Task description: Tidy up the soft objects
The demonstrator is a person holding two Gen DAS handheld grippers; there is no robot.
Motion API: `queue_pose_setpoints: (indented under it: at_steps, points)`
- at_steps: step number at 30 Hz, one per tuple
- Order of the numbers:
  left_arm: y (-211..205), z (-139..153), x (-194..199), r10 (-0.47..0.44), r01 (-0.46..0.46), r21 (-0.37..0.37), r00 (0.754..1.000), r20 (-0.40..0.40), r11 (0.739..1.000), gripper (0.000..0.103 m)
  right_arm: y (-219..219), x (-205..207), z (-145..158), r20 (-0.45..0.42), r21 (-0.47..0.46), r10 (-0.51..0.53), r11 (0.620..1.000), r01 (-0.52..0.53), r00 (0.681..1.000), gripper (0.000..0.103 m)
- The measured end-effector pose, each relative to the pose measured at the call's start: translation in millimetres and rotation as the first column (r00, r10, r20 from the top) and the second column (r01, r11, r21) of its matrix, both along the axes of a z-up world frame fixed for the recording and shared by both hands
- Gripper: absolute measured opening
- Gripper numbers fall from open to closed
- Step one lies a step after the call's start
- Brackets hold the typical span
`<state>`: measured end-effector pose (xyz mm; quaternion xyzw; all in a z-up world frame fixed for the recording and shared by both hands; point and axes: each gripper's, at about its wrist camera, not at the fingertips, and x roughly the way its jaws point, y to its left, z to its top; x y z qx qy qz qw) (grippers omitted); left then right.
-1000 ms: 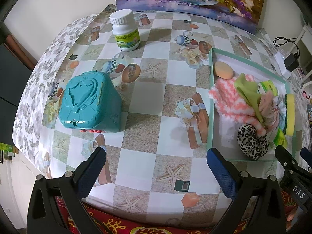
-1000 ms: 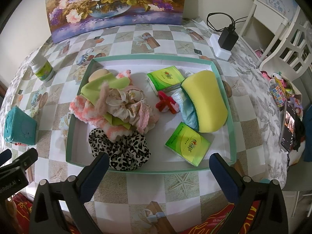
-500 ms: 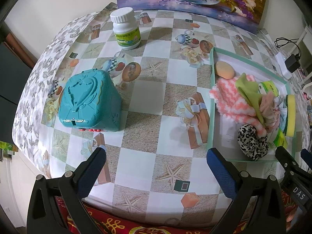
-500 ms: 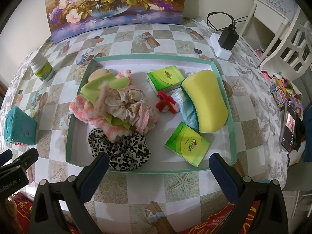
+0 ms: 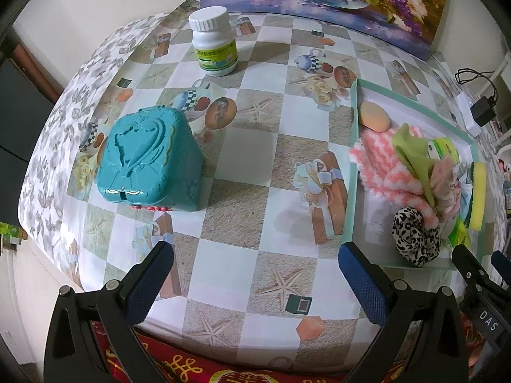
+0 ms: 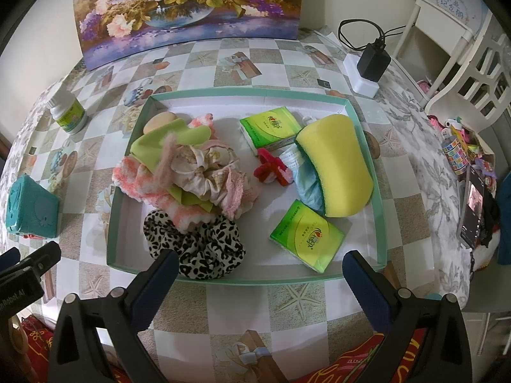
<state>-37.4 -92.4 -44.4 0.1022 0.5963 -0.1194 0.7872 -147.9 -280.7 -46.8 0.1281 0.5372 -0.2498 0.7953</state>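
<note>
We are hovering at the table's near edge, facing the green tray [image 6: 367, 134] where the soft things are lying: yellow sponge [image 6: 335, 166], then leopard scrunchie [image 6: 204, 249]. We are judging a straight, low descent best. The right gripper [image 6: 260, 263] and left gripper [image 5: 255, 255] are both gaping wide, holding and touching nothing.

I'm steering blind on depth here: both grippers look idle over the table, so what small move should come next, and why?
Probably ease the right gripper forward and down onto the leopard-print scrunchie. It is open and empty, and the scrunchie lies loose at the near edge of the tray, nearest its fingers. The left gripper, also open, faces bare tablecloth beside the teal box.
</note>
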Motion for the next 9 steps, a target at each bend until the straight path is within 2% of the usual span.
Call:
queue_pose_setpoints:
  at_steps: [4,9]
  points:
    - [0.4,4.6,-1.2,0.001,-0.001,0.0,1.0,0.029,1.0,0.103,-1.0,-0.1,-0.3,-0.002,0.001,-0.001,1.0,0.001,1.0,0.103]
    - [0.5,3.2,0.5,0.003,-0.003,-0.001,1.0,0.018,1.0,0.103,-0.7,0.1,-0.4,-0.002,0.001,-0.001,1.0,0.001,1.0,0.103]
